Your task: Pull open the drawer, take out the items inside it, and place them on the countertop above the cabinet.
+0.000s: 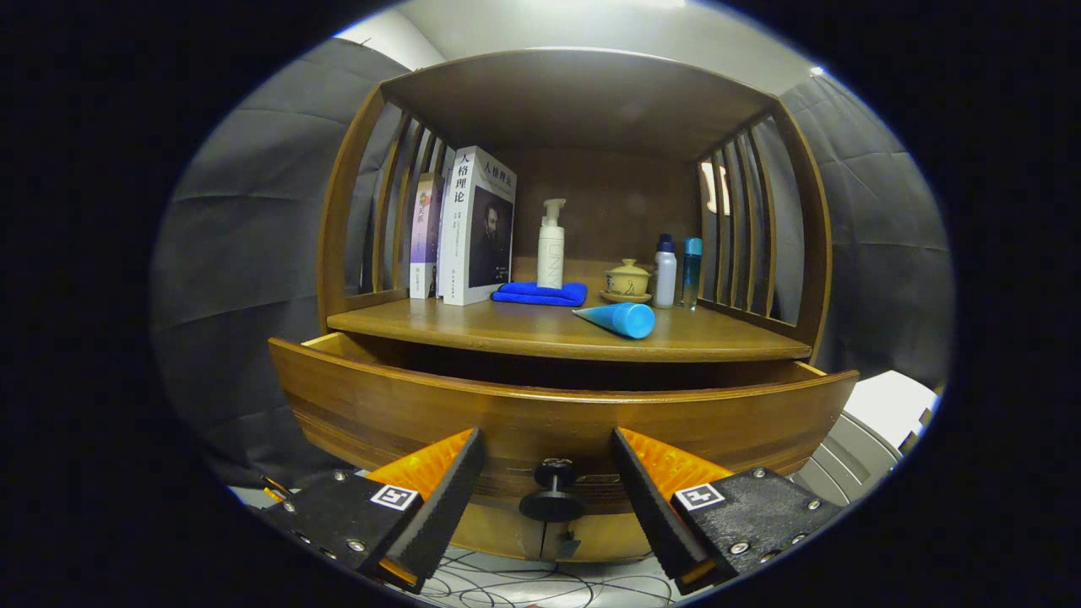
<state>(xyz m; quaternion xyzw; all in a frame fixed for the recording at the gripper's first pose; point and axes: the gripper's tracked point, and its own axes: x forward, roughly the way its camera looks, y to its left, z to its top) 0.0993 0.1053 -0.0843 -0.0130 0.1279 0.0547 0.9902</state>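
1. The gripper (pixel 549 460) is held with its fingers spread wide, and the black knob (pixel 552 498) of the drawer (pixel 473 414) is seen in the gap between them, touched by neither.
2. The drawer is pulled out from the wooden cabinet (pixel 338 236); its inside is hidden by its front panel.
3. On the countertop (pixel 473 325) above, two upright books (pixel 473 224), a white pump bottle (pixel 551 245), a folded blue cloth (pixel 540 294), a lying blue tube (pixel 621 318), a lidded cup (pixel 628 279) and two small bottles (pixel 676 272) are seen.
4. Grey cloth walls are hung behind and beside the cabinet.
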